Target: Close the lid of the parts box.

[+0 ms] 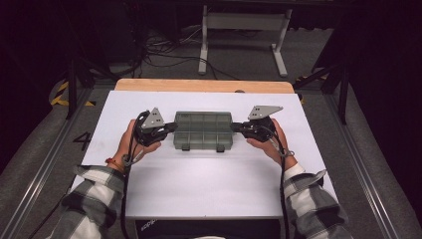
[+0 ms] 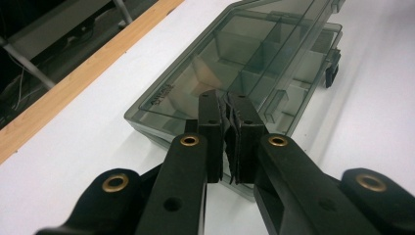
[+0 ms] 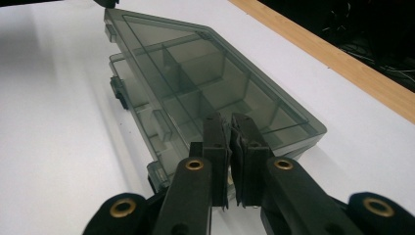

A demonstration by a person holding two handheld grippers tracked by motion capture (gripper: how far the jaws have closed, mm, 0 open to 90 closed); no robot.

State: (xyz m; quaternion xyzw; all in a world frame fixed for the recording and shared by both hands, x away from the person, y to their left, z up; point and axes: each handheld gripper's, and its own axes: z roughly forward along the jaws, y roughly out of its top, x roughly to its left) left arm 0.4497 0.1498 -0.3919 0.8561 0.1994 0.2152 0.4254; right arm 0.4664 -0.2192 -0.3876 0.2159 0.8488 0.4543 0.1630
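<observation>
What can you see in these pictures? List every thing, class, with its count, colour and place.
Translucent grey plastic compartment box: one, smoky grey, lid shut, middle of the table.
White table top: one, white, under the box.
Light wooden board: one, tan, along the table's far edge.
White metal stand: one, white, on the floor beyond.
Left gripper: one, black, shut, at the box's left end.
Right gripper: one, black, shut, at its right end.
Plaid sleeves: two, grey-white, bottom.

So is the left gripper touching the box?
Touching. The left gripper view shows the left gripper, jaws shut, lying on the lid edge of the box with no gap.
</observation>
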